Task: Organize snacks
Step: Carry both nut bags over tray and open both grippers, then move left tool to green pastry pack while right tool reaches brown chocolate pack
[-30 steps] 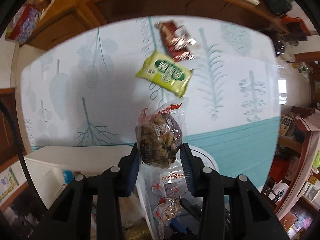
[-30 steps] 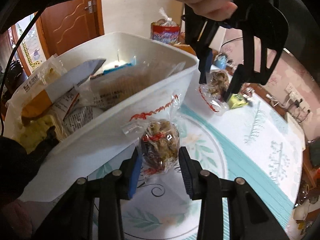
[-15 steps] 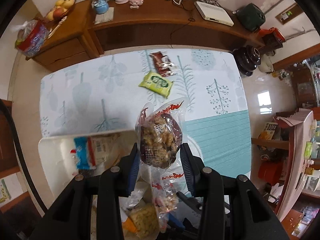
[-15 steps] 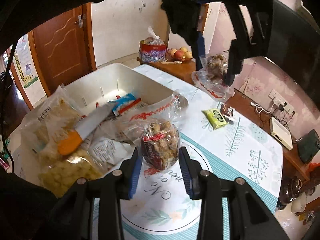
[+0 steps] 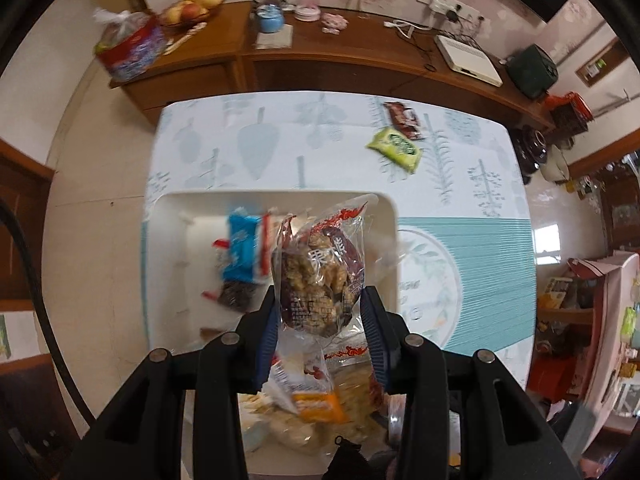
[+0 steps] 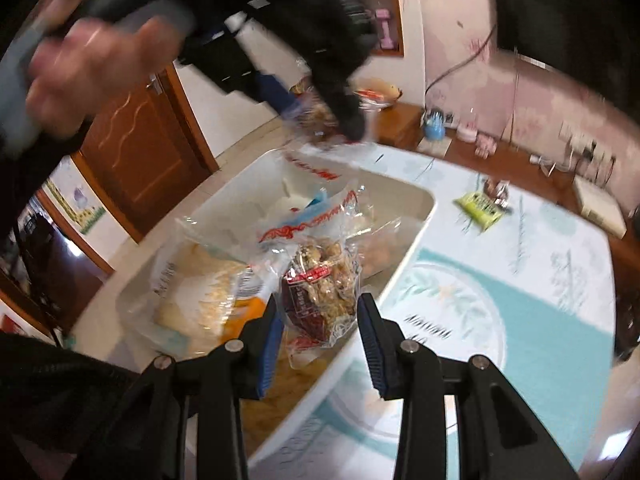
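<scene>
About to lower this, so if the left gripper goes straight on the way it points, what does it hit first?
Probably the snacks in the white bin, likely the blue packet; depth unclear.

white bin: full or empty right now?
Partly full. The white bin holds a blue packet and cracker bags at one end; bare floor shows at the other. Two packets lie out on the table.

The left gripper points steeply down, blue pads pressed on a nut packet. The right gripper tilts forward and down, clamping its own nut packet. A blurred hand grips the left tool's handle.
</scene>
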The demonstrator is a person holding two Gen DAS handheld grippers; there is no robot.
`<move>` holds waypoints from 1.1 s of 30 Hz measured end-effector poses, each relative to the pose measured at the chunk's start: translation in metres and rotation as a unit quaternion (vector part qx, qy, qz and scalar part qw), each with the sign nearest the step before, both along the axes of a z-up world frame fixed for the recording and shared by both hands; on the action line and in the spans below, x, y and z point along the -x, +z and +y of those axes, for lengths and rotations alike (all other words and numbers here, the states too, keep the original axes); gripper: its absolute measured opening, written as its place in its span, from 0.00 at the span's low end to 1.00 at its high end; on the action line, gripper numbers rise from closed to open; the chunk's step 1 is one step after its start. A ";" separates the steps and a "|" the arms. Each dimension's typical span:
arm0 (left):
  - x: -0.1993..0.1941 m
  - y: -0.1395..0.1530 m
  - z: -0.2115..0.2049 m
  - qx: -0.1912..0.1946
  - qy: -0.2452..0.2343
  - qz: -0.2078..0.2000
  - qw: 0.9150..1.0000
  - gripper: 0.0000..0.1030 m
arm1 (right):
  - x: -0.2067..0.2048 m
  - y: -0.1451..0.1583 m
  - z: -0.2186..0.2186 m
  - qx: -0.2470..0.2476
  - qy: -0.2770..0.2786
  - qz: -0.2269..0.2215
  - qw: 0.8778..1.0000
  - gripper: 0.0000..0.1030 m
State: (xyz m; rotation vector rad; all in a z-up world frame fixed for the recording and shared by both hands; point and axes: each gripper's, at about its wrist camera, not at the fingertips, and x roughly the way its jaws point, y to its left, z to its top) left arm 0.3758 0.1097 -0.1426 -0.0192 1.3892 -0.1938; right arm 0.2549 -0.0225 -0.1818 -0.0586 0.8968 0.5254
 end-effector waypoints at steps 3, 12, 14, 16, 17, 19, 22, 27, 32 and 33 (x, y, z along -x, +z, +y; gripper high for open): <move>0.017 -0.005 0.017 0.002 0.011 -0.010 1.000 0.37 | -0.001 -0.001 0.002 -0.026 -0.004 0.025 0.999 0.36; 0.055 -0.014 0.047 -0.003 0.038 -0.041 0.998 0.40 | -0.015 -0.001 -0.005 -0.074 -0.042 0.082 0.993 0.36; 0.056 -0.014 0.050 -0.003 0.040 -0.041 0.998 0.46 | -0.016 -0.002 -0.006 -0.070 -0.043 0.083 0.993 0.36; 0.056 -0.013 0.052 -0.004 0.045 -0.040 0.998 0.50 | -0.018 -0.002 -0.008 -0.069 -0.048 0.088 0.993 0.36; 0.055 -0.012 0.052 -0.006 0.046 -0.040 0.998 0.52 | -0.018 -0.002 -0.009 -0.068 -0.051 0.090 0.992 0.36; 0.053 -0.009 0.052 -0.011 0.047 -0.041 0.998 0.57 | -0.020 -0.002 -0.012 -0.066 -0.058 0.095 0.992 0.36; 0.047 -0.003 0.046 -0.016 0.041 -0.046 0.998 0.61 | -0.023 0.001 -0.018 -0.060 -0.072 0.100 0.991 0.36; 0.031 0.006 0.030 -0.018 0.025 -0.051 0.998 0.66 | -0.035 0.011 -0.037 -0.036 -0.099 0.101 0.989 0.37; 0.009 0.010 0.004 0.000 0.000 -0.049 0.999 0.68 | -0.057 0.027 -0.069 -0.032 -0.141 0.094 0.985 0.43; 0.003 0.009 -0.002 0.009 -0.003 -0.043 0.999 0.68 | -0.062 0.032 -0.076 -0.030 -0.153 0.088 0.984 0.45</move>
